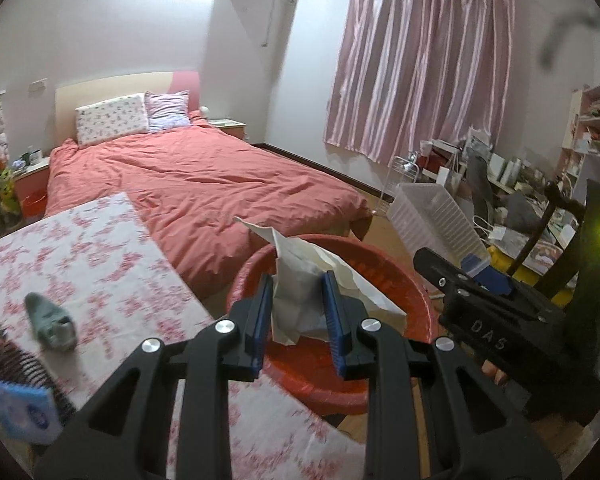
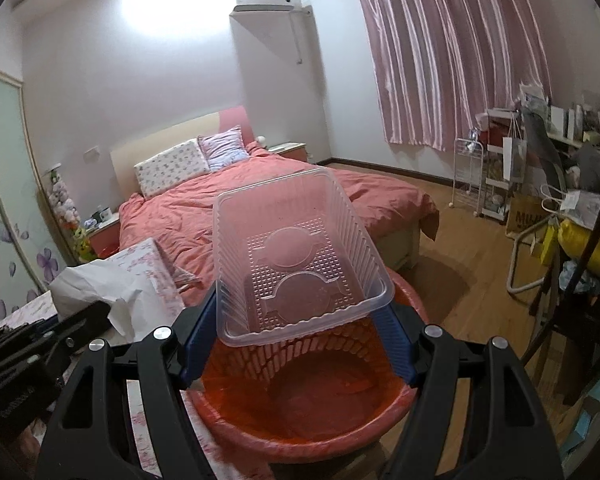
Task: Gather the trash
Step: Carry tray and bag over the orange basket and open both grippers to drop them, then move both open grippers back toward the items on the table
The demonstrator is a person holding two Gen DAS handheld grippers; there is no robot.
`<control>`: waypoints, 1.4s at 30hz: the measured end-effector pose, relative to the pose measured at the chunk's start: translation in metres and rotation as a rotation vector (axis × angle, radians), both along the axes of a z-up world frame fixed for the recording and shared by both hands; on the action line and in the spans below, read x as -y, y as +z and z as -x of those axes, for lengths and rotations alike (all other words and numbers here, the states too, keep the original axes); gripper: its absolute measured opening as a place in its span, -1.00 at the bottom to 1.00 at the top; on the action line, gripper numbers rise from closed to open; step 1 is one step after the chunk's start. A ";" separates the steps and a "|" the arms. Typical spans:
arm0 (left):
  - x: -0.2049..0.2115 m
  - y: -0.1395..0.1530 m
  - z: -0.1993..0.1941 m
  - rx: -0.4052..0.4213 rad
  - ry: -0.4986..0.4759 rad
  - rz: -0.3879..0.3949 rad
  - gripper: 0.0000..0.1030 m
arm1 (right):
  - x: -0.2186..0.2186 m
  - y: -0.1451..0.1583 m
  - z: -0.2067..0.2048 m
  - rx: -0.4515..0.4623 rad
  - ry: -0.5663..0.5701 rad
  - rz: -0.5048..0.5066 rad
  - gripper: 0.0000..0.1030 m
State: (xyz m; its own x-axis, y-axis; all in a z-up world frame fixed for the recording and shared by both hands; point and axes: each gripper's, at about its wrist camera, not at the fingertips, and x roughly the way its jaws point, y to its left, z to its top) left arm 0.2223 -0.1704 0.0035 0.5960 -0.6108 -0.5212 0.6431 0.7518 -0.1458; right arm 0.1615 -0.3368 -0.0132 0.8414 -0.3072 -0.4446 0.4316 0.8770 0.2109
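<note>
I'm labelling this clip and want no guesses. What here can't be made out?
- Left wrist view: things on the table at the left edge, blurred by motion.
- Left wrist view: bin floor, hidden by the paper in the left tool.
- Right wrist view: bin's far rim, behind the tray in the right tool.

"DAS" stands in raised letters on the black body of the right tongs [image 1: 482,270]. A brown paper bag [image 2: 523,216] by the shelves shows "MUJI", partly cut off.

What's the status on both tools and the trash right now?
Left tool shut on crumpled paper. Right tool shut on clear plastic tray. Both over red bin. Nothing blocking.
</note>
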 end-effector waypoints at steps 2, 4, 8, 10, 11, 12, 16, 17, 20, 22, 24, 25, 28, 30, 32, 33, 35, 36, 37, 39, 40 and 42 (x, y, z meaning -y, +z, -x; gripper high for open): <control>0.011 -0.004 -0.004 -0.001 -0.018 -0.008 -0.50 | 0.004 -0.003 -0.002 -0.004 -0.001 -0.014 0.38; 0.021 -0.009 -0.008 -0.006 -0.032 -0.018 -0.50 | 0.007 -0.004 -0.003 -0.004 0.003 -0.028 0.38; 0.035 -0.020 -0.018 -0.027 -0.046 -0.041 -0.47 | 0.014 -0.009 -0.005 -0.006 0.010 -0.063 0.39; 0.040 -0.025 -0.022 -0.040 -0.044 -0.051 -0.43 | 0.018 -0.011 -0.007 -0.009 0.013 -0.079 0.39; 0.041 -0.029 -0.025 -0.048 -0.040 -0.056 -0.41 | 0.021 -0.011 -0.008 -0.011 0.016 -0.085 0.40; 0.043 -0.032 -0.028 -0.059 -0.037 -0.060 -0.38 | 0.024 -0.013 -0.010 -0.017 0.021 -0.094 0.41; 0.043 -0.041 -0.035 -0.082 -0.017 -0.074 0.04 | 0.027 -0.018 -0.014 -0.033 0.035 -0.131 0.46; 0.042 -0.042 -0.035 -0.084 -0.014 -0.078 0.11 | 0.027 -0.019 -0.014 -0.035 0.035 -0.135 0.48; 0.036 -0.045 -0.036 -0.087 0.012 -0.094 0.22 | 0.026 -0.018 -0.009 -0.039 0.027 -0.132 0.50; 0.029 -0.045 -0.035 -0.090 0.035 -0.100 0.24 | 0.021 -0.015 -0.005 -0.043 0.019 -0.114 0.50; 0.017 -0.043 -0.034 -0.097 0.065 -0.100 0.30 | 0.017 -0.012 -0.002 -0.042 0.021 -0.107 0.50; 0.008 -0.042 -0.034 -0.100 0.088 -0.098 0.35 | 0.016 -0.010 -0.004 -0.043 0.023 -0.104 0.50; -0.016 -0.037 -0.027 -0.100 0.145 -0.100 0.41 | 0.005 -0.002 -0.003 -0.041 0.035 -0.073 0.50; -0.034 -0.033 -0.020 -0.094 0.179 -0.095 0.48 | -0.004 0.002 -0.003 -0.040 0.044 -0.059 0.50; -0.053 -0.029 -0.013 -0.078 0.220 -0.102 0.53 | -0.014 0.006 -0.005 -0.039 0.071 -0.055 0.50; -0.066 -0.026 -0.009 -0.065 0.242 -0.107 0.54 | -0.019 0.008 -0.005 -0.038 0.084 -0.053 0.50; -0.086 -0.022 0.000 -0.046 0.286 -0.116 0.57 | -0.037 0.011 -0.006 -0.037 0.118 -0.042 0.50; -0.097 -0.020 0.004 -0.038 0.309 -0.118 0.58 | -0.044 0.013 -0.006 -0.036 0.132 -0.039 0.50; -0.113 -0.018 0.008 -0.033 0.338 -0.114 0.60 | -0.055 0.015 -0.007 -0.036 0.157 -0.037 0.50; -0.140 -0.014 0.013 -0.031 0.386 -0.107 0.61 | -0.075 0.016 -0.010 -0.040 0.198 -0.031 0.50; -0.156 -0.013 0.016 -0.031 0.417 -0.104 0.62 | -0.088 0.016 -0.011 -0.044 0.224 -0.027 0.50; -0.183 -0.010 0.018 -0.031 0.475 -0.102 0.64 | -0.112 0.015 -0.014 -0.058 0.278 -0.025 0.50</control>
State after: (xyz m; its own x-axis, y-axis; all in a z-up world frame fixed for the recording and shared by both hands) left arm 0.2040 0.0122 -0.0067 0.7796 -0.2194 -0.5866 0.2216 0.9727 -0.0694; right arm 0.1759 -0.2252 0.0014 0.8645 -0.0566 -0.4995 0.1877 0.9581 0.2163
